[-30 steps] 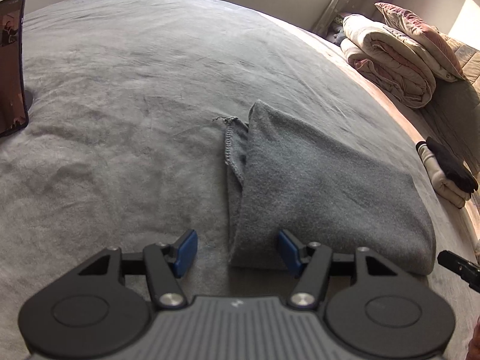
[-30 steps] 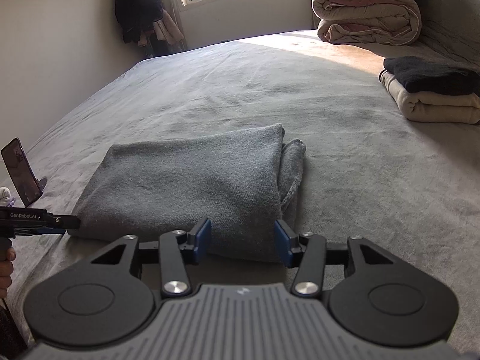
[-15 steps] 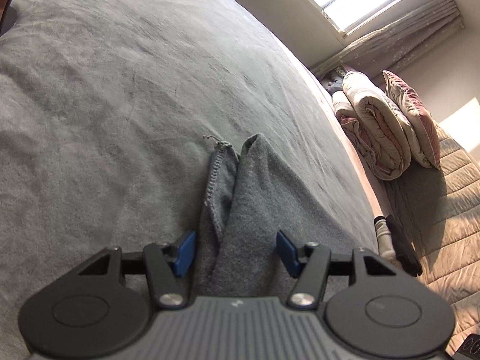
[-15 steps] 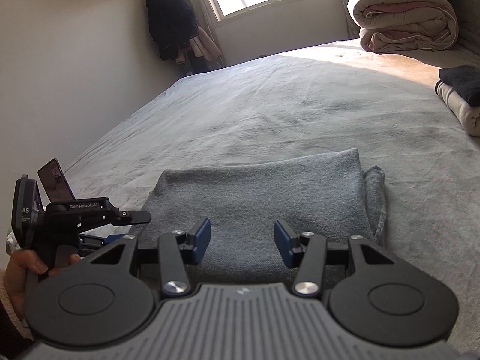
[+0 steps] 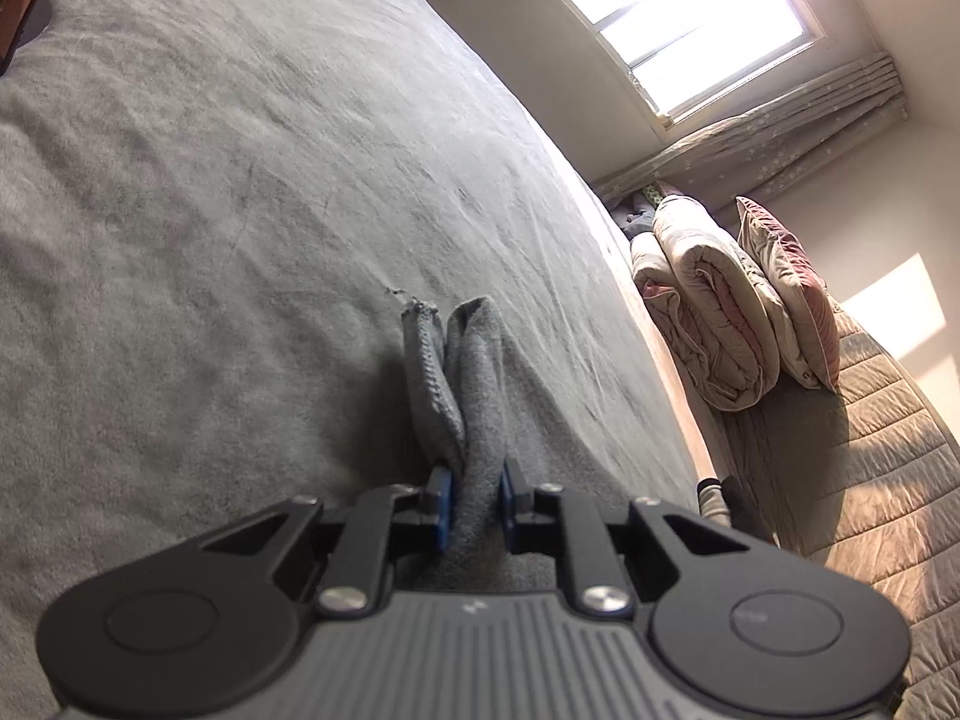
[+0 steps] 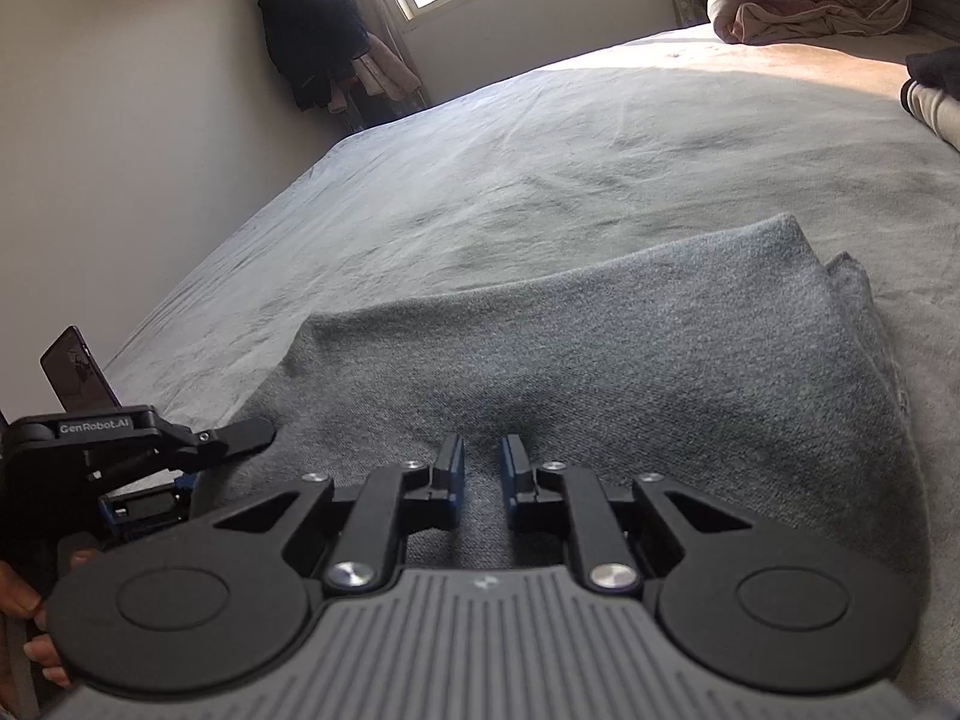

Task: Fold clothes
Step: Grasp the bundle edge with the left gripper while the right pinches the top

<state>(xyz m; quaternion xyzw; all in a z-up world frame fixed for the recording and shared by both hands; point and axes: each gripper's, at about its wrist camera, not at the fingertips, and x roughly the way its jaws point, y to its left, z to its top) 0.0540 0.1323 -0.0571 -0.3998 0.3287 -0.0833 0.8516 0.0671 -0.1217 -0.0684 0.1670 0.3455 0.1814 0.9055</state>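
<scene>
A grey knit garment (image 6: 660, 348) lies folded into a thick rectangle on the grey bedspread (image 6: 600, 150). In the left wrist view only its end shows, as two upright folds (image 5: 474, 372). My left gripper (image 5: 475, 492) is closing, and its blue pads pinch that bunched end between them. My right gripper (image 6: 483, 468) is closing on the garment's near long edge, where the knit puckers up between its pads. The left gripper (image 6: 240, 441), held by a hand, also shows at the garment's left end in the right wrist view.
A phone (image 6: 78, 369) stands propped at the bed's left edge. A rolled quilt (image 5: 708, 312) and a pillow (image 5: 792, 294) lie at the head of the bed. Folded clothes (image 6: 936, 96) are stacked at the right. Dark clothes (image 6: 312, 30) hang in the corner.
Both grippers went from open to pinched on the garment. The left one rolled and slid onto the garment's end. The right one moved left along the near edge.
</scene>
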